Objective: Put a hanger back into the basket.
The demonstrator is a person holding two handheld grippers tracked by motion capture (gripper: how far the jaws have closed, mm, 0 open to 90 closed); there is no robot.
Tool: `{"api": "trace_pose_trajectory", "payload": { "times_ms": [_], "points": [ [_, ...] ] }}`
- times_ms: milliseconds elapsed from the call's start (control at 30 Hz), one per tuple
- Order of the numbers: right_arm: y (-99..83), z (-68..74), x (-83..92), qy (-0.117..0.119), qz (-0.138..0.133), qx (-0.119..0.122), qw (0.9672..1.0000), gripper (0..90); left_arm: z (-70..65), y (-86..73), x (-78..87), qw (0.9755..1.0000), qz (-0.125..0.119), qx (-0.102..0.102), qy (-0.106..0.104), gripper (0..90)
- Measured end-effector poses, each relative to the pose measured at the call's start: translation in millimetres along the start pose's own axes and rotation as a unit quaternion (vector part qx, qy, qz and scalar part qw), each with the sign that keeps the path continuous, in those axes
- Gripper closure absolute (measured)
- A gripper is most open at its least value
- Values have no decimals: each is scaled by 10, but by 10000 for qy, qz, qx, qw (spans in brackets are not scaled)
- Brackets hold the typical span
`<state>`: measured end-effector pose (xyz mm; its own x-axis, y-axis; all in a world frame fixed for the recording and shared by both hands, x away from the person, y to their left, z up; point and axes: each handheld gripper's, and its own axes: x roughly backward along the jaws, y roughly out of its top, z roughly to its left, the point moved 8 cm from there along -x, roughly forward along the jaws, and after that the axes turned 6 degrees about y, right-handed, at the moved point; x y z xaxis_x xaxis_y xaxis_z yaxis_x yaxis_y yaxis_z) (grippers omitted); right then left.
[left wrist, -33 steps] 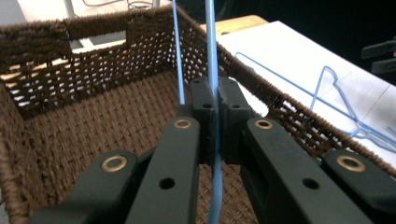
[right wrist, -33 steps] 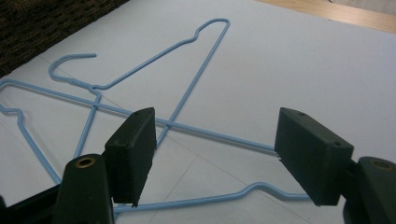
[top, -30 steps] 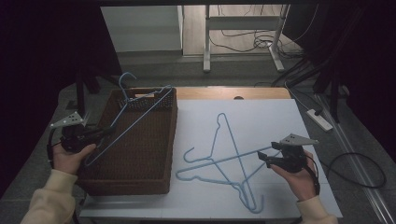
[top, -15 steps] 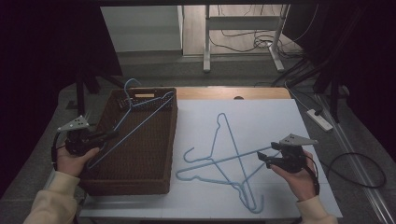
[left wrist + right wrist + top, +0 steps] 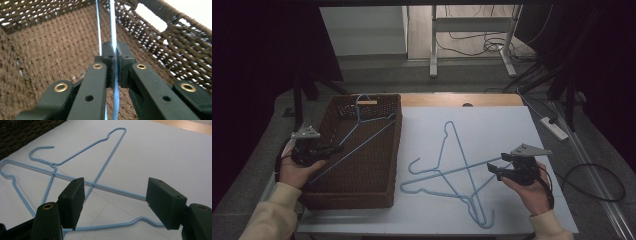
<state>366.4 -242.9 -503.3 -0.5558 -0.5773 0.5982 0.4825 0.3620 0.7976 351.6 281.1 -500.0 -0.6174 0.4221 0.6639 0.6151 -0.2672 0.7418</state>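
Lowered since a second ago, the hanger (image 5: 362,131) in the left gripper (image 5: 328,149) now angles into the basket (image 5: 396,150); its own view shows jaws clamped on wire. Right gripper (image 5: 495,166), jaws apart and narrowing slightly, hovers over two crossed hangers (image 5: 451,170).

Dim room, dark towards nine and three o'clock in the high view; the white sheet (image 5: 492,135) catches soft overhead light, and close-up jaws blur slightly.
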Motion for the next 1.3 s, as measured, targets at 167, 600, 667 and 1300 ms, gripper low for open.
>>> {"api": "trace_pose_trajectory", "payload": {
  "times_ms": [167,600,667,1300],
  "points": [
    [1,14,1,10,5,27,10000,316,27,-81,-94,9984,516,-33,236,860],
    [-2,14,5,28,7,22,10000,310,126,-57,-121,9932,602,140,990,524],
    [-1,14,6,28,5,21,10000,309,131,31,-41,9940,225,199,1052,474],
    [-5,-17,-9,41,22,-37,10000,295,-626,406,268,9964,-839,42,-61,299]
  ]
}}
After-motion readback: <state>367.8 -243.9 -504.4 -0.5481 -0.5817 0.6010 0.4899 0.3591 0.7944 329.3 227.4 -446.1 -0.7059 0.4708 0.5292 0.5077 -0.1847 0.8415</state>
